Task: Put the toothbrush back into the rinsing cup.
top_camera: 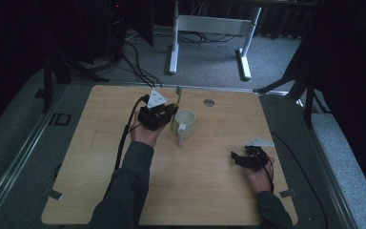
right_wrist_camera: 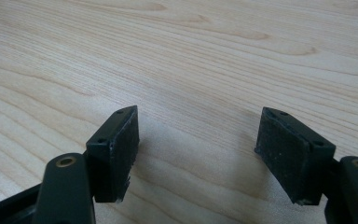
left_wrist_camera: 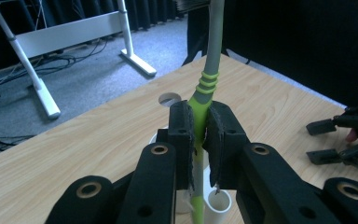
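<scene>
Clamped tight in my left gripper [left_wrist_camera: 200, 135] is a green and grey plastic toothbrush [left_wrist_camera: 209, 70]: in the left gripper view both black pads press on the green part of its handle from either side, and the stem runs up and out of the top of the picture. From the high view I see that gripper [top_camera: 169, 110] held above the far middle of the light wooden table [top_camera: 124, 191], with the toothbrush [top_camera: 177, 102] standing nearly upright, its lower end dipping into a white ceramic mug [top_camera: 185, 123] just beside the gripper. The mug's handle points toward my side of the table. In the left gripper view I can make out the mug's white rim [left_wrist_camera: 216, 203] directly below the jaws.

Over on my right, the right gripper [top_camera: 238, 159] sits low near the table's right edge, well apart from the mug. Its own view shows the jaws spread wide, nothing but bare wood grain between them [right_wrist_camera: 196, 149]. Beyond the table's far edge I see grey carpet [top_camera: 209, 62] and a white desk frame [top_camera: 209, 24].
</scene>
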`<act>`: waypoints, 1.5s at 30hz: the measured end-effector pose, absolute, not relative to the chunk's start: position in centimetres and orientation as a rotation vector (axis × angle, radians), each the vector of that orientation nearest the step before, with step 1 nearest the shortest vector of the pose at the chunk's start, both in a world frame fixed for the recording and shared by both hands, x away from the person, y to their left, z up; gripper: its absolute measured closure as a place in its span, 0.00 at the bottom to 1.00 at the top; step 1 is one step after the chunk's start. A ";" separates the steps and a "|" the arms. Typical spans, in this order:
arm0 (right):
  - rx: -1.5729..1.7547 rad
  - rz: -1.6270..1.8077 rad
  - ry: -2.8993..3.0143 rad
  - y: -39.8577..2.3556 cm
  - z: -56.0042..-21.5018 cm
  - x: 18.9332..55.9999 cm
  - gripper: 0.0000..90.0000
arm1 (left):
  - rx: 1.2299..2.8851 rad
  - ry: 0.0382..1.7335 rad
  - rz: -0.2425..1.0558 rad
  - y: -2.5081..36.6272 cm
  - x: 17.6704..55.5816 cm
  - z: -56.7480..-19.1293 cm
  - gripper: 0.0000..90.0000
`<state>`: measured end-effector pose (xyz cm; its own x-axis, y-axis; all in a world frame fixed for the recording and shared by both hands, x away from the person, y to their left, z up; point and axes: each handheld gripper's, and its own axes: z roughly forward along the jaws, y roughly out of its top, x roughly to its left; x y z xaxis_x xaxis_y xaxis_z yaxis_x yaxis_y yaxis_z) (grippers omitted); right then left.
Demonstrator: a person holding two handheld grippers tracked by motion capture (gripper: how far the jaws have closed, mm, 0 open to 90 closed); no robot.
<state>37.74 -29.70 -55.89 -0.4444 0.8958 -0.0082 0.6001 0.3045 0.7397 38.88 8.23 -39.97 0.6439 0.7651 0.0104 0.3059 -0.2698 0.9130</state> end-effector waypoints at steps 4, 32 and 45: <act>1.332 0.947 2.156 -29.7 -55.9 37.7 0.33 | 1.840 0.846 0.562 7.9 38.9 -40.1 0.90; 1.332 0.947 2.157 -29.7 -55.9 37.7 0.33 | 1.828 0.830 0.538 6.3 39.5 -41.0 0.90; 1.332 0.947 2.157 -29.7 -55.9 37.7 0.33 | 1.840 0.832 0.528 5.9 39.8 -41.5 0.90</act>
<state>37.74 -29.70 -55.89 -0.4451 0.8954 -0.0077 0.6002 0.3047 0.7396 39.80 5.93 -41.54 0.6671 0.7448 -0.0132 0.3046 -0.2566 0.9173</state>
